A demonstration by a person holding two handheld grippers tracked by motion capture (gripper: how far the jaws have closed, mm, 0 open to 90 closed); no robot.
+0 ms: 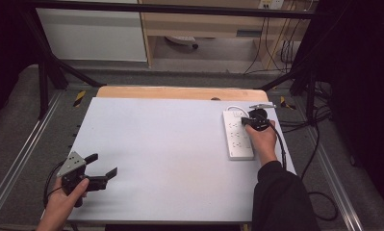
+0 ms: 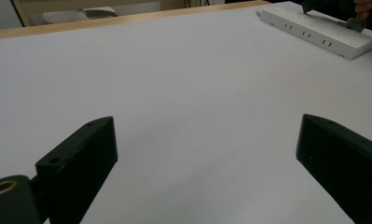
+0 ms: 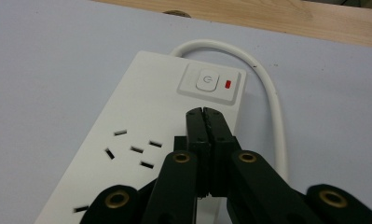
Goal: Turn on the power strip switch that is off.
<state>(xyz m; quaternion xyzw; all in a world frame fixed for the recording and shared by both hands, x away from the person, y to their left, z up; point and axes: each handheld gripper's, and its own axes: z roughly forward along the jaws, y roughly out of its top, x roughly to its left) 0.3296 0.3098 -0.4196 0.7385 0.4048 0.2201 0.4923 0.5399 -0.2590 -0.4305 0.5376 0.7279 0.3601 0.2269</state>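
Right now the right gripper (image 3: pixel 206 112) sits over the white power strip (image 3: pixel 141 121) at the table's (image 1: pixel 170 144) far right side, jaws pressed together with nothing between them, tips just short of the power button (image 3: pixel 207 82); a red light (image 3: pixel 228 84) sits beside the button. Left gripper (image 1: pixel 104 166) is at the near left corner, jaws wide apart, empty. White cord (image 3: pixel 267 93) curves off the strip's far end.

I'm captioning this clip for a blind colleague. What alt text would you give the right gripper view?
The right gripper, its black jaws pressed shut with nothing between them, points down over a white power strip, just short of its power button and a red indicator. The strip's white cable loops beside it on a pale table.
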